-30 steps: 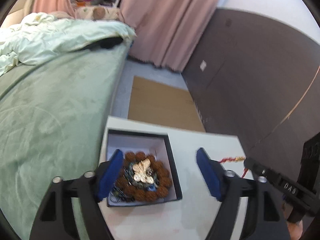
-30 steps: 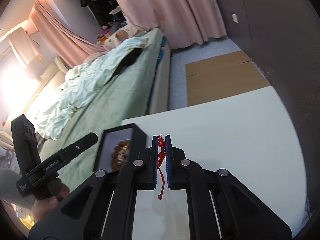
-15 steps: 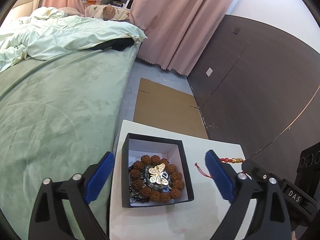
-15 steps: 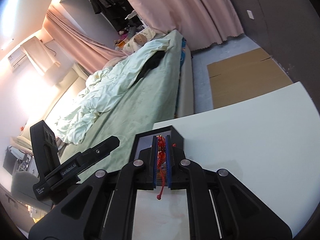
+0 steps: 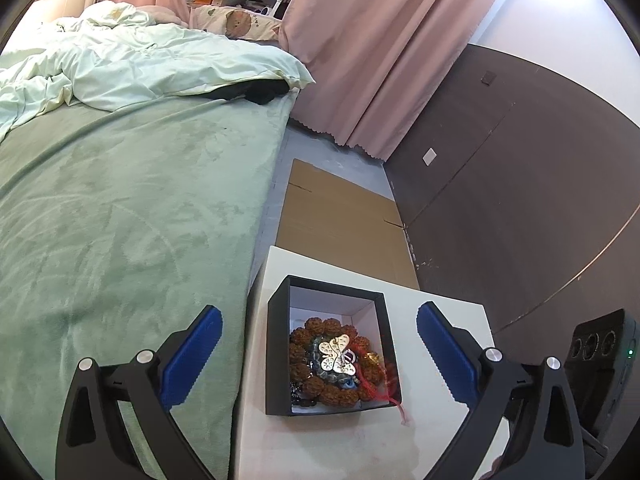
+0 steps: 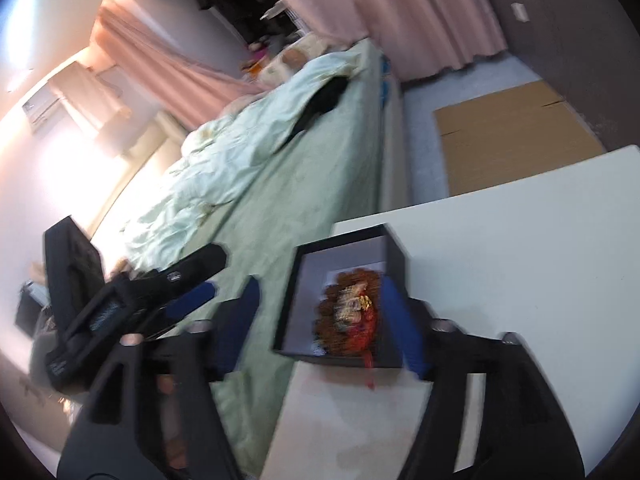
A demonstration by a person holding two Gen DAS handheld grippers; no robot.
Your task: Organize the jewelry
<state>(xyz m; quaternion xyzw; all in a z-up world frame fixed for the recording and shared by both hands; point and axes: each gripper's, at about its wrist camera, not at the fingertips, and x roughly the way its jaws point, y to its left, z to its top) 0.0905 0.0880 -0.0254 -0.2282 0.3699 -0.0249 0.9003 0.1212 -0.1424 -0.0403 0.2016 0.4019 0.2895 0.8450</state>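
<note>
A black jewelry box (image 5: 276,344) with a white inside stands at the left edge of a white table (image 5: 352,444). In it lie a brown bead bracelet (image 5: 304,334), a gold butterfly piece (image 5: 337,354) and a red cord bracelet (image 5: 370,376) whose tail hangs over the near wall. My left gripper (image 5: 318,356) is open, its blue pads on either side of the box and nearer than it. My right gripper (image 6: 326,322) is open and empty around the box (image 6: 292,292); the red bracelet (image 6: 360,336) lies between its pads. This view is blurred.
A bed with a green blanket (image 5: 120,208) runs along the table's left side. Flat cardboard (image 5: 340,216) lies on the floor beyond the table. A dark wall panel (image 5: 520,180) stands to the right. Pink curtains (image 5: 372,48) hang at the back.
My right gripper carried the red bracelet over the box, opened and let it go; the bracelet now lies in the box. My left gripper drew back a little and stayed open.
</note>
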